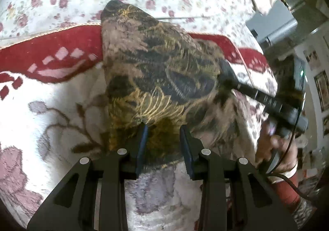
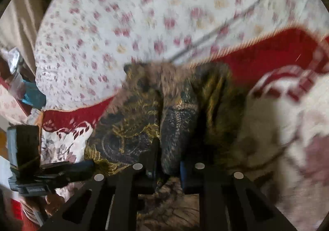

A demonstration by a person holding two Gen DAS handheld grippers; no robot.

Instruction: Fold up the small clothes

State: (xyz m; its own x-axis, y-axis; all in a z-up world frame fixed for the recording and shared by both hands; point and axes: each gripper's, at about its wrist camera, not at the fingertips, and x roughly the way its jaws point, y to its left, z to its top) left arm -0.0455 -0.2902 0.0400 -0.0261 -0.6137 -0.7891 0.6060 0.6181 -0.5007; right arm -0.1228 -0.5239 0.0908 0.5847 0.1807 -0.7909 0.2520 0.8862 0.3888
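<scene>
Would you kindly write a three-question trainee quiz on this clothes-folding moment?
1. True or false: the right gripper pinches a fold of the dark patterned cloth.
2. What lies under the cloth? A) bare wood B) a red-and-white floral blanket C) a tray
3. Fill in: the left gripper has its pads ____ of the cloth lying between them.

Key: 1 true; 2 B; 3 clear.

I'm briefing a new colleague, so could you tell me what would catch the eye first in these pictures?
A dark patterned cloth with gold stitching lies mid-frame on a red and white blanket. The right gripper pinches a fold of it, while the left gripper sits at its near edge.
</scene>
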